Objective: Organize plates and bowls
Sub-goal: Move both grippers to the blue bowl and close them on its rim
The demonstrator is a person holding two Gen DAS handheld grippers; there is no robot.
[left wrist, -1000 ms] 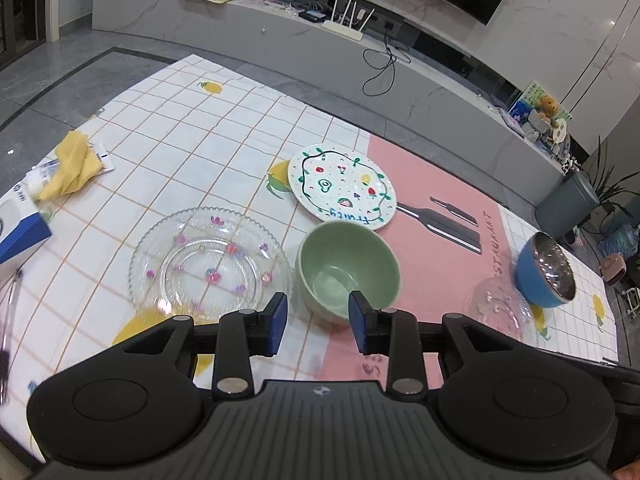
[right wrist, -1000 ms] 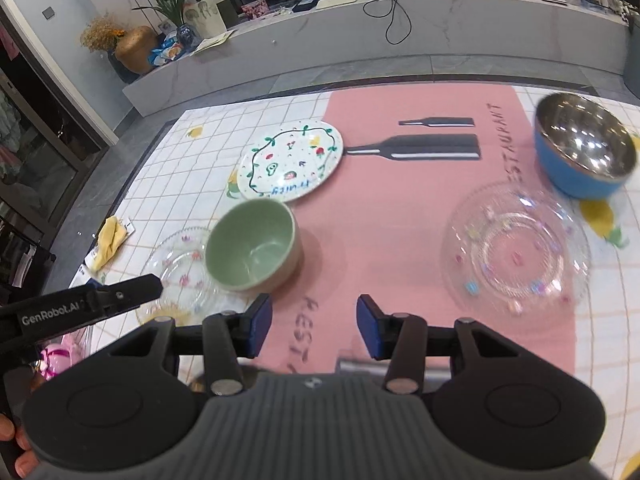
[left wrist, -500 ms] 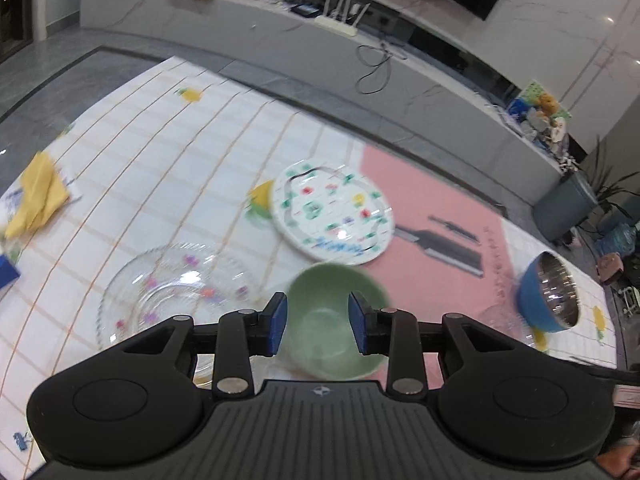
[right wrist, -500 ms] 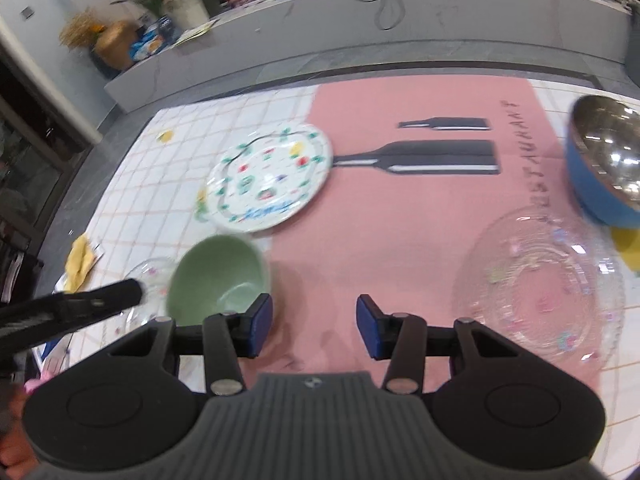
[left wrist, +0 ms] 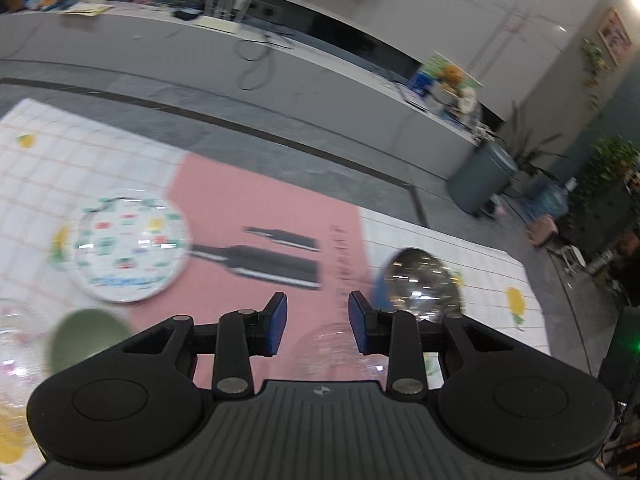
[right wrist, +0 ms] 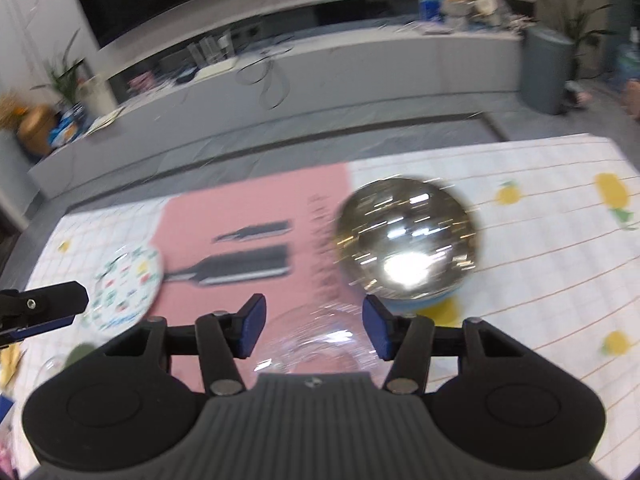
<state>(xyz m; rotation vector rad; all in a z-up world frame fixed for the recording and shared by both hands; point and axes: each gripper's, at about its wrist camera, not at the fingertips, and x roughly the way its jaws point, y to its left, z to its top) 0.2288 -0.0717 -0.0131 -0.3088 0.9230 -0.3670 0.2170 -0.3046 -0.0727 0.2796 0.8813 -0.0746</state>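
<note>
Both views are motion-blurred. My left gripper (left wrist: pixel 317 328) is open and empty above the pink mat. A green bowl (left wrist: pixel 86 338) sits at its lower left, a painted white plate (left wrist: pixel 128 246) beyond it, a clear glass plate (left wrist: pixel 12 344) at the left edge. A blue bowl with a steel inside (left wrist: pixel 418 284) lies ahead right, a second clear glass plate (left wrist: pixel 332 346) just under the fingers. My right gripper (right wrist: pixel 314 330) is open and empty over that glass plate (right wrist: pixel 320 344), with the blue steel bowl (right wrist: pixel 408 244) just beyond it. The painted plate (right wrist: pixel 128 284) is at left.
The table carries a white checked cloth with lemons (right wrist: pixel 540 240) and a pink mat (left wrist: pixel 260 216). The left gripper's finger (right wrist: pixel 44 308) juts in at the right wrist view's left edge. A grey bin (left wrist: pixel 482 178) stands on the floor beyond the table's far right corner.
Both grippers have swung right and tilted up. The green bowl slid from between the left fingers to the lower left. The blue steel bowl has come to centre in the right view.
</note>
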